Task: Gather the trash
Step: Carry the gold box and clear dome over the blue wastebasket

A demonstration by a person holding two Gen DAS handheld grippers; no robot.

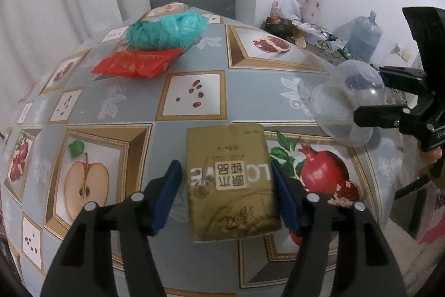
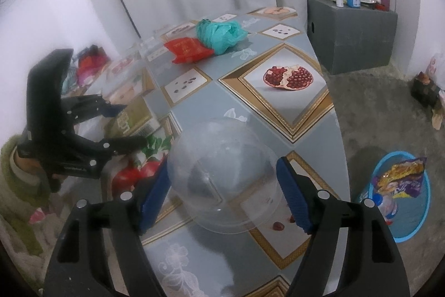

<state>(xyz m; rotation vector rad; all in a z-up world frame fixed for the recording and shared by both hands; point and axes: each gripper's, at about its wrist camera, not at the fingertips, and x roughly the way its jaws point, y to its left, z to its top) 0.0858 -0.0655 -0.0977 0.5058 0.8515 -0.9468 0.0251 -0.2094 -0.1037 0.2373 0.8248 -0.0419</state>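
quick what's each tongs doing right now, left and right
left tongs: open around the gold packet, not clamped.
right tongs: open around the clear plastic dome.

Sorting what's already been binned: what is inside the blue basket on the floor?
In the blue basket lie a crumpled snack wrapper and a plastic bottle. Whatever lies beneath them is covered.

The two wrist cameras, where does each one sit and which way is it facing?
Left wrist: on the left tongs, angled down at the gold packet between their blue pads; the right tongs show at the picture's right.
Right wrist: on the right tongs, angled down at the clear dome lid; the left tongs and a green sleeve show at its left.
Shared: packet, lid, red packet, teal bag, tablecloth.
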